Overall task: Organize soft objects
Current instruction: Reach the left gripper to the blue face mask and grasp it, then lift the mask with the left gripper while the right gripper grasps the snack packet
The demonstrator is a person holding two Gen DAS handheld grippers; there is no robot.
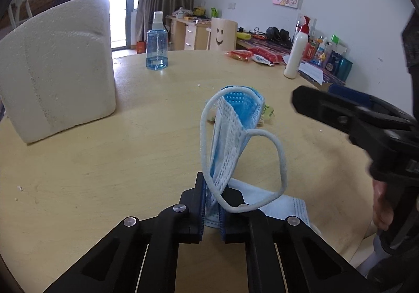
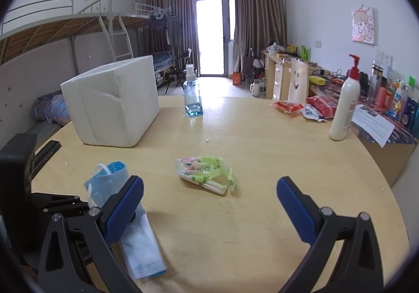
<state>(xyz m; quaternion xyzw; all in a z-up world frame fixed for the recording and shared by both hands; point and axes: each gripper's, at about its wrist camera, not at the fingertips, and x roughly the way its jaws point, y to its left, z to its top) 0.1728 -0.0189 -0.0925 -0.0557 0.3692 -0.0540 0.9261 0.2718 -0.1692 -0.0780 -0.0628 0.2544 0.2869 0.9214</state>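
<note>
1. You are working at a round wooden table (image 2: 235, 214) in a dorm-like room, with a bunk bed on the left and a bright balcony door at the far end.
2. Your left gripper (image 1: 212, 210) has its jaws pressed together on the blue face mask (image 1: 230, 130), pinching it near one end, so most of the mask stands up and folds over, its ear loops (image 1: 280, 159) hanging free.
3. A second, paler mask (image 2: 142, 248) lies flat on the near left of the table, just under that grip. I cannot tell whether its edge is caught in the pinch too; if it is, you drag both.
4. Your right gripper (image 2: 209, 209) stands wide apart and holds nothing. Near its line sits the green packet (image 2: 207, 175) in the middle of the table.
5. Risks, as I judge them: the loose loop may snag a right finger (image 2: 125, 204), since the two grippers are close, and the thin pinch may slip if you swing the mask fast.
6. The white foam box (image 2: 115, 102) at the far left looks the likely place for soft things; the spray bottle (image 2: 192, 96) beside it could tip if brushed.
</note>
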